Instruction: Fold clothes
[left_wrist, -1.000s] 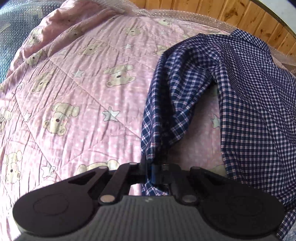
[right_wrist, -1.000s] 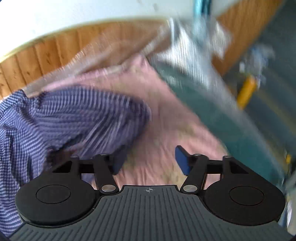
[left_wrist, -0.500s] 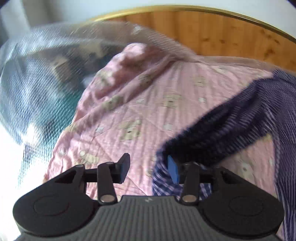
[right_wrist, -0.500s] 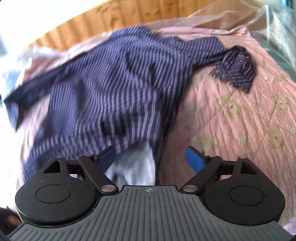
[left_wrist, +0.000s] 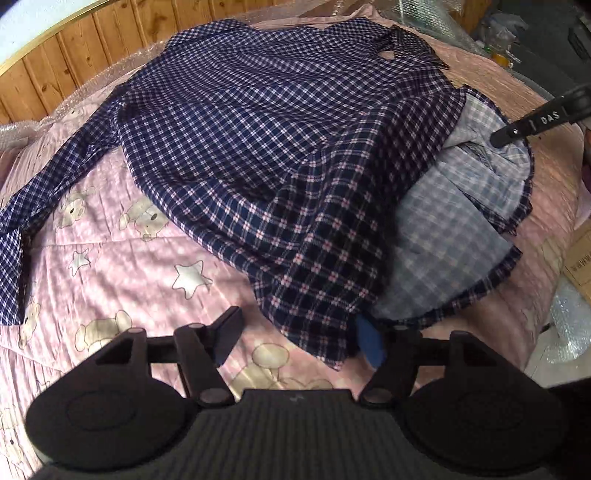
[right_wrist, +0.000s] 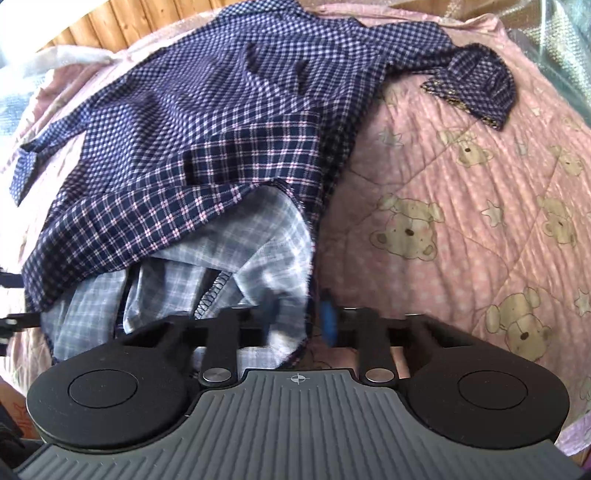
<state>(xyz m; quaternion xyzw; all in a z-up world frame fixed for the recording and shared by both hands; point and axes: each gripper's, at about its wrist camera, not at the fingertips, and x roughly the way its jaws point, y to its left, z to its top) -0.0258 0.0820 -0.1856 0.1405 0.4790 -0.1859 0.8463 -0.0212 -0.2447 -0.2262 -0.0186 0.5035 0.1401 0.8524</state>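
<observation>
Two grippers are held at the hem of the checked shirt: the left gripper is spread wide with fabric between its fingers, the right gripper partly spread around turned-up hem. The shirt is laid across a pink quilt.

White letters "DAS" stand on the black finger of the right gripper. A cardboard box carries print too small to read.

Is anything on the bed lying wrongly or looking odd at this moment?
Yes. The shirt is not flat: near the hem, a flap is turned back and bunched, so the pale inside shows. One cuff is also folded over. The quilt looks fine.
</observation>
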